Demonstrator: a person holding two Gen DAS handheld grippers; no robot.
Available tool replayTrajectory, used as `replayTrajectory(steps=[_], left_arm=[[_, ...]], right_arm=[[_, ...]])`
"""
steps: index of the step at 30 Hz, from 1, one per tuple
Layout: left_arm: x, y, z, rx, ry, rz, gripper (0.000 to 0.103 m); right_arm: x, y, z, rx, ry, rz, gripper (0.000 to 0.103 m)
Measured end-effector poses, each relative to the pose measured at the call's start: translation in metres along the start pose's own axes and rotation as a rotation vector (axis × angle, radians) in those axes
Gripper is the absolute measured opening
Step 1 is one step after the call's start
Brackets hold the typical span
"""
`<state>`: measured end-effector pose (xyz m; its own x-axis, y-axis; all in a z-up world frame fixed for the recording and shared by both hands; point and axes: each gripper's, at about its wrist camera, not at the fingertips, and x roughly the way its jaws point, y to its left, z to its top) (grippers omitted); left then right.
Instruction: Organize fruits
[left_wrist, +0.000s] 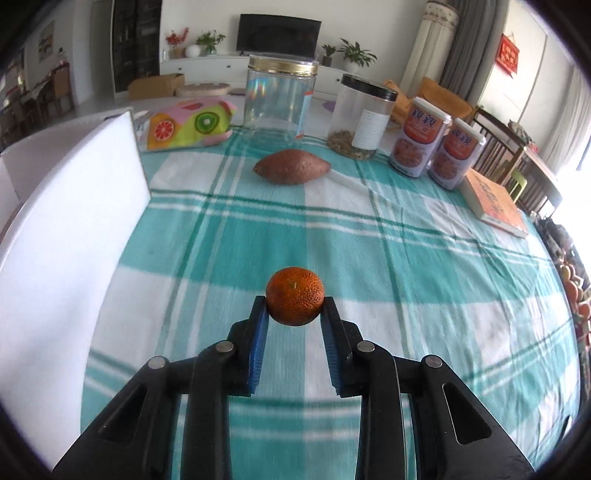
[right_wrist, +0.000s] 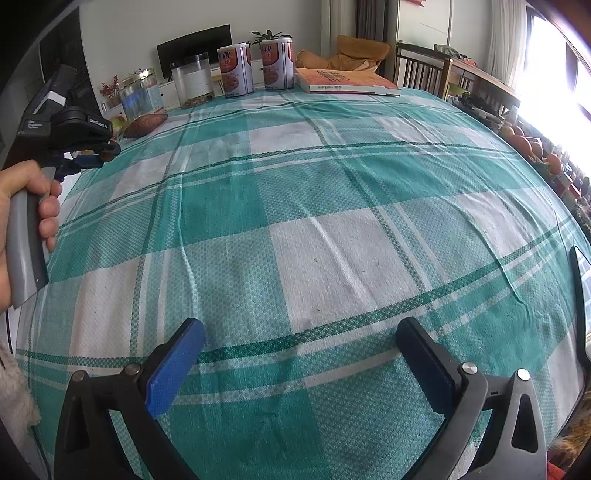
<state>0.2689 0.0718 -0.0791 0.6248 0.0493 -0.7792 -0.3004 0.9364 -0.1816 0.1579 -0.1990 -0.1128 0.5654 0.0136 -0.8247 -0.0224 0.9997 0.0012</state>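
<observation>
Orange skin, pitted: the small mandarin (left_wrist: 295, 301) sits pinched between the tips of the left gripper (left_wrist: 294, 308), fingers narrowed on its sides, held clear above the checked cloth of the tabletop (left_wrist: 406, 258), with a white box (left_wrist: 74, 221) close on the left and a sweet potato (left_wrist: 291, 167) farther ahead near two jars. Judgement: grip is at the very fingertips, so carry level and slow toward wherever fruit is collected, keeping pressure light to avoid bruising or a roll-out. Right gripper (right_wrist: 301, 354) hangs low over bare cloth, fingers spread wide, holding nothing.
</observation>
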Motion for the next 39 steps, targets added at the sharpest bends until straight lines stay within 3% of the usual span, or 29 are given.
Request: replayTrajectory(steps=[3, 6, 12, 14, 15, 16, 18, 25, 28, 32, 35, 39], left_arm=[[-0.032, 0.004, -0.039, 0.021, 0.039, -0.025, 0.029], [-0.057, 0.003, -0.08, 0.113, 0.079, -0.023, 0.029], [-0.078, 0.016, -0.133, 0.241, 0.104, -0.031, 0.032], [-0.079, 0.018, -0.136, 0.267, 0.075, -0.029, 0.037], [-0.079, 0.018, -0.136, 0.275, 0.072, -0.026, 0.047], [-0.078, 0.019, -0.136, 0.281, 0.071, -0.03, 0.066], [-0.078, 0.02, -0.136, 0.287, 0.062, -0.021, 0.083], [-0.072, 0.031, -0.142, 0.294, 0.032, 0.0, 0.097], [-0.071, 0.03, -0.143, 0.297, 0.034, 0.001, 0.099], [-0.07, 0.029, -0.143, 0.299, 0.037, -0.002, 0.101], [-0.07, 0.029, -0.143, 0.299, 0.037, -0.002, 0.101], [-0.07, 0.029, -0.143, 0.297, 0.037, -0.004, 0.102]], right_arm=[[-0.001, -0.001, -0.001, 0.002, -0.003, 0.004, 0.103], [-0.002, -0.001, -0.002, 0.003, -0.005, 0.007, 0.103], [-0.002, -0.001, -0.002, 0.004, -0.006, 0.007, 0.103], [-0.002, -0.001, -0.002, 0.003, -0.006, 0.007, 0.103], [-0.002, -0.001, -0.002, 0.003, -0.006, 0.008, 0.103], [-0.002, -0.001, -0.002, 0.003, -0.006, 0.008, 0.103], [-0.002, -0.001, -0.002, 0.003, -0.006, 0.009, 0.103], [-0.003, -0.001, -0.004, -0.003, -0.003, 0.007, 0.103], [0.002, 0.005, 0.004, -0.1, 0.045, 0.042, 0.103], [0.015, 0.022, 0.071, -0.181, 0.099, 0.122, 0.1], [0.032, 0.051, 0.147, -0.13, 0.137, 0.307, 0.1], [0.082, 0.104, 0.237, -0.015, 0.216, 0.447, 0.1]])
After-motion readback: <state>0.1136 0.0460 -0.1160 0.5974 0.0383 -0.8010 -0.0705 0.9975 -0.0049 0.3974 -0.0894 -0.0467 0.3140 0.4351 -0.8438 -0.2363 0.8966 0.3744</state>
